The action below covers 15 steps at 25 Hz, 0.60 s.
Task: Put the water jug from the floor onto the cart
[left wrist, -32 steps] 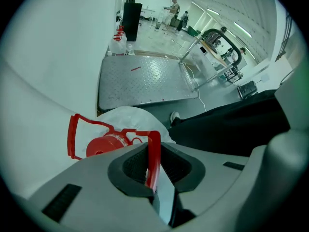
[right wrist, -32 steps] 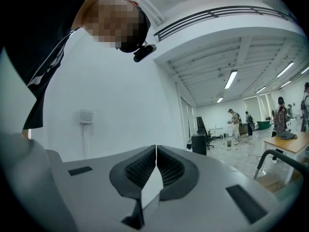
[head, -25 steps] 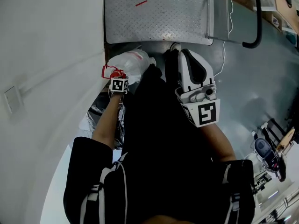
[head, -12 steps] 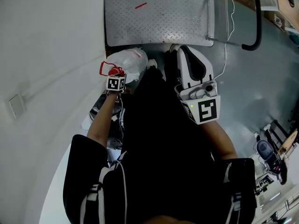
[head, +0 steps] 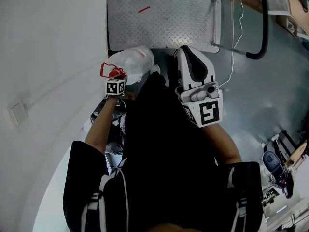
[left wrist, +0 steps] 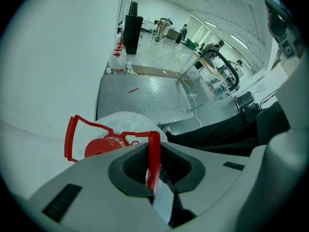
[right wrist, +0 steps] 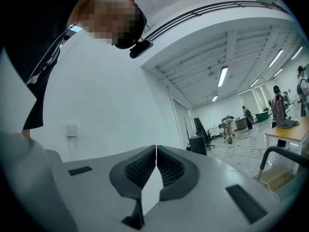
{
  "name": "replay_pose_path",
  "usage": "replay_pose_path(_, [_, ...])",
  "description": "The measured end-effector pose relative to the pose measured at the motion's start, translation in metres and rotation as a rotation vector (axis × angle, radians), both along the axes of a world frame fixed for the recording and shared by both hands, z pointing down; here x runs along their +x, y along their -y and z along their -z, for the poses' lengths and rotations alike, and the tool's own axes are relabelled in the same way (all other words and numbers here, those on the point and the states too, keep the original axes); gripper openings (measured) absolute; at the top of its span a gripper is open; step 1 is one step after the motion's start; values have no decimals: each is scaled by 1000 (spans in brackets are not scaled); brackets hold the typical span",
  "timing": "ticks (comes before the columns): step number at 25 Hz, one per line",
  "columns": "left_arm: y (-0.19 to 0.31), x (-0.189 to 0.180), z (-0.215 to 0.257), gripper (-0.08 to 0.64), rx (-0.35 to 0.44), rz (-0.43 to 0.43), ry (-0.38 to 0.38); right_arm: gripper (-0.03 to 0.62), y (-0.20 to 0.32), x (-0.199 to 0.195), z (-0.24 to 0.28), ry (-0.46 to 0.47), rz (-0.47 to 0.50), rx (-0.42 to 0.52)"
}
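Bright, even indoor light. Source: long white ceiling strip lights, slightly blown out in both tool views. Head view: plain white wall near overexposed, person's black clothing crushed dark, soft sheen on glossy grey floor. Tool views: heavy fisheye, dark vignetted corners. Red plastic jug handle, close up, slightly soft; background sharp.
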<state>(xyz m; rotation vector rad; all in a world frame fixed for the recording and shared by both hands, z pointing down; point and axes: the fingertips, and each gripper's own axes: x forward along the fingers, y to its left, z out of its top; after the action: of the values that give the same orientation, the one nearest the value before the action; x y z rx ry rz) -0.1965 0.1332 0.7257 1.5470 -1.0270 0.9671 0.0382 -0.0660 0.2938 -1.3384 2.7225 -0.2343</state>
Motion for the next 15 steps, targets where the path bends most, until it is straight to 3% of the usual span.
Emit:
replay_pose_path(9, [47, 34, 14, 66, 20, 71, 2, 18, 32, 36, -7, 66, 3, -30])
replay_pose_path(15, [80, 58, 19, 66, 32, 37, 45, 18, 48, 55, 15, 34, 40, 77])
